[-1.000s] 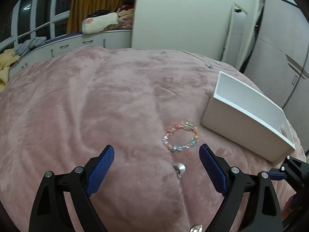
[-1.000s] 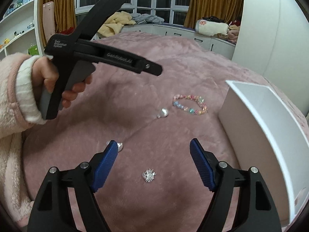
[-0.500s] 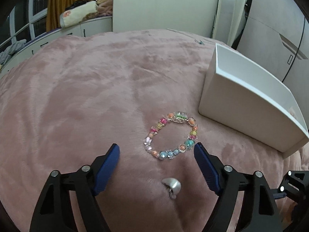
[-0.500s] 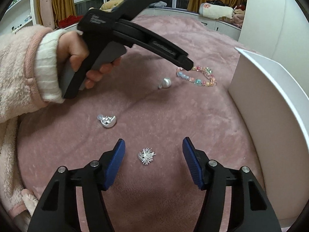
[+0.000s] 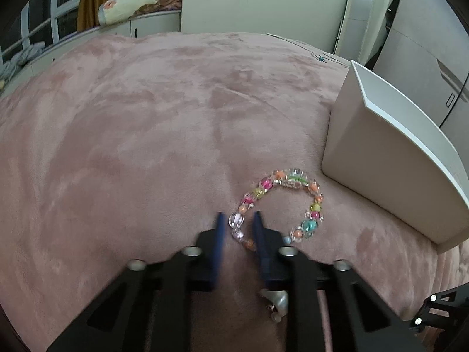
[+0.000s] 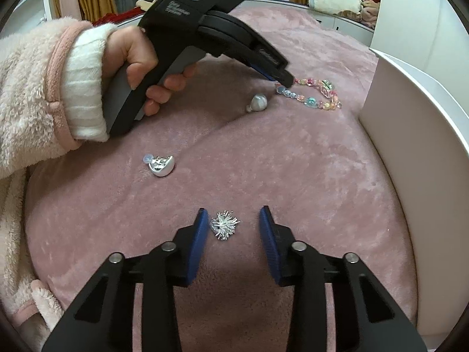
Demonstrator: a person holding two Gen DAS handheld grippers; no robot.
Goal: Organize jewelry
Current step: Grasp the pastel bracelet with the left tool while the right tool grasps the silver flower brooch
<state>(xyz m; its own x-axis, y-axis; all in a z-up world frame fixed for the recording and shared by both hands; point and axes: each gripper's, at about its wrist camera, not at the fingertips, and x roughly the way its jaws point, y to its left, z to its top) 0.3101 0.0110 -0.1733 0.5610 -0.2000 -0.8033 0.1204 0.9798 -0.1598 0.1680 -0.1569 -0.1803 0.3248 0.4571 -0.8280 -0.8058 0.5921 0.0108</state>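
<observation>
Left gripper: lowered, jaws narrowed around beaded bracelet. Right gripper: half-open, straddling spiky silver brooch. White box: interior unseen.

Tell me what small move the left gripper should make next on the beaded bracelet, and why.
Probably finish closing, then lift slightly. The left gripper has nearly shut around the near side of the colourful beaded bracelet, a clear bead sitting between its blue pads, yet the bracelet lies flat on the pink plush blanket. The open white box sits just to the right.

right gripper straddles spiky silver brooch on pink blanket.
</observation>
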